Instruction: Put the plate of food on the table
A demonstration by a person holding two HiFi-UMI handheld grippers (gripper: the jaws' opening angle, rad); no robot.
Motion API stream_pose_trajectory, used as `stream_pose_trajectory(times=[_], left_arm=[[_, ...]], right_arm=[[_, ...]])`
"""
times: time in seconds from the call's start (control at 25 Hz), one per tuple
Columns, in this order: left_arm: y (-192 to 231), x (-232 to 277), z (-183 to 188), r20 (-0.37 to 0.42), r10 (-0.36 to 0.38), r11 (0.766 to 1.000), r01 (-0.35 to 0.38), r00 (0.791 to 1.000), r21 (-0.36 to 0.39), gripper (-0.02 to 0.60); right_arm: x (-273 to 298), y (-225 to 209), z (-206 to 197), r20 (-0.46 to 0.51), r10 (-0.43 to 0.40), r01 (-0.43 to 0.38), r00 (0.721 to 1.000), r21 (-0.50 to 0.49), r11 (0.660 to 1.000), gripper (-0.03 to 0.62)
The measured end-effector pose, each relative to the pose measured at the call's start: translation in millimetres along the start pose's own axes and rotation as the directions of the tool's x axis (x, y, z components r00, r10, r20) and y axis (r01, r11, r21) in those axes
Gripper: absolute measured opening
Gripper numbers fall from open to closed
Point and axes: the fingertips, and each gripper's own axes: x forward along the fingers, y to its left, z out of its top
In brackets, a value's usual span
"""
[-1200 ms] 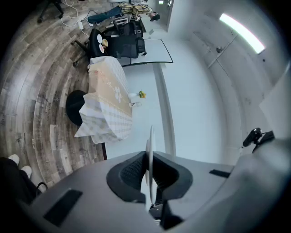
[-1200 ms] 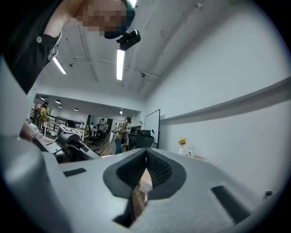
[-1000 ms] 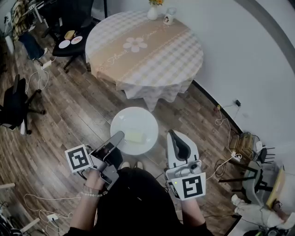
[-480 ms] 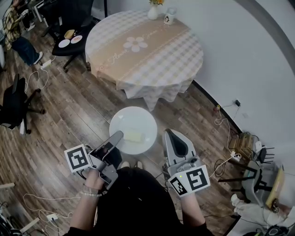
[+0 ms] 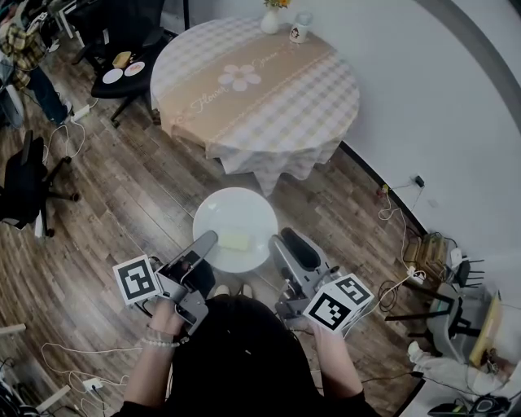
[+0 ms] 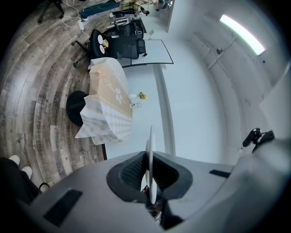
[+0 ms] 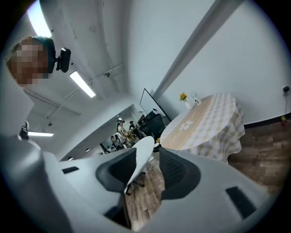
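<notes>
A white plate (image 5: 236, 218) with a pale yellow piece of food (image 5: 236, 241) hangs level above the wood floor, in front of the person's body. My left gripper (image 5: 207, 242) is shut on the plate's left rim; the left gripper view shows the rim (image 6: 150, 150) edge-on, pinched between the pads. My right gripper (image 5: 281, 243) is at the plate's right rim. Its jaws have just been opening, and the rim (image 7: 140, 157) stands between them with a gap to the right pad. The round table (image 5: 260, 89) with a checked cloth lies ahead.
A flower vase (image 5: 271, 18) and a small jar (image 5: 299, 31) stand at the table's far edge. An office chair (image 5: 122, 69) carrying small dishes is at the table's left, another black chair (image 5: 24, 183) farther left. Cables trail on the floor. A white wall runs along the right.
My right gripper has rolled, sunk and shifted left to the plate's right rim, and its jaws have opened. The left gripper and the plate have stayed put.
</notes>
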Motion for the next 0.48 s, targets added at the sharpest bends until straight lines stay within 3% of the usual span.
stream_pose_trajectory(times=[0.32,0.48], left_arm=[[-2.5,-3.4,4.8,-0.017,-0.018,1.0,0.018,1.0,-0.003,0.015],[1.1,-8.5,9.0,-0.033,-0.007,1.0,0.007,0.999,0.0,0.015]], right_arm=[[12.7,6.6,-17.9,-0.027,0.048,-0.043,0.999,0.15,0.988,0.089],[17.9,11.6,-24.9,-0.023,0.048,-0.043,0.999,0.166,0.985,0.052]])
